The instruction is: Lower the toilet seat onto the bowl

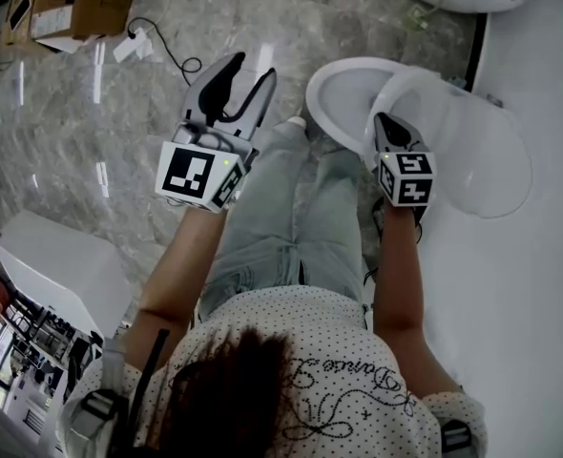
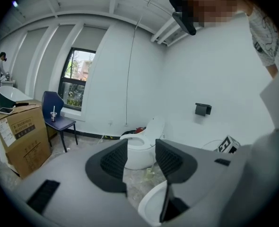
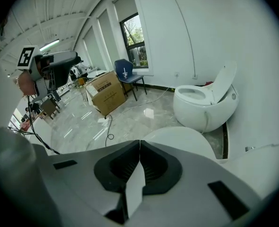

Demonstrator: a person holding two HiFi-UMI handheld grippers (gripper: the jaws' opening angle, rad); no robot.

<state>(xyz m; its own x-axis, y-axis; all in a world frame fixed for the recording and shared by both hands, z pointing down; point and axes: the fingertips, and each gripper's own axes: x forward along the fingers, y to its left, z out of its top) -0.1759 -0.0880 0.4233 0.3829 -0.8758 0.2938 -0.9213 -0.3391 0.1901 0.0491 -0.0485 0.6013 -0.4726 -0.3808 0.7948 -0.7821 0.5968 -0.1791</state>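
The right tongs [image 1: 381, 122] pinch the seat [image 1: 472, 151] by its thin edge above the bowl [image 1: 331, 89] (hard, smooth, maybe slippery); the left tongs [image 1: 251, 68] are apart, empty.

Bright even daylight from window [image 2: 78, 77]; glare streaks on marble floor [image 1: 100, 74]; fisheye edges dark, warped.
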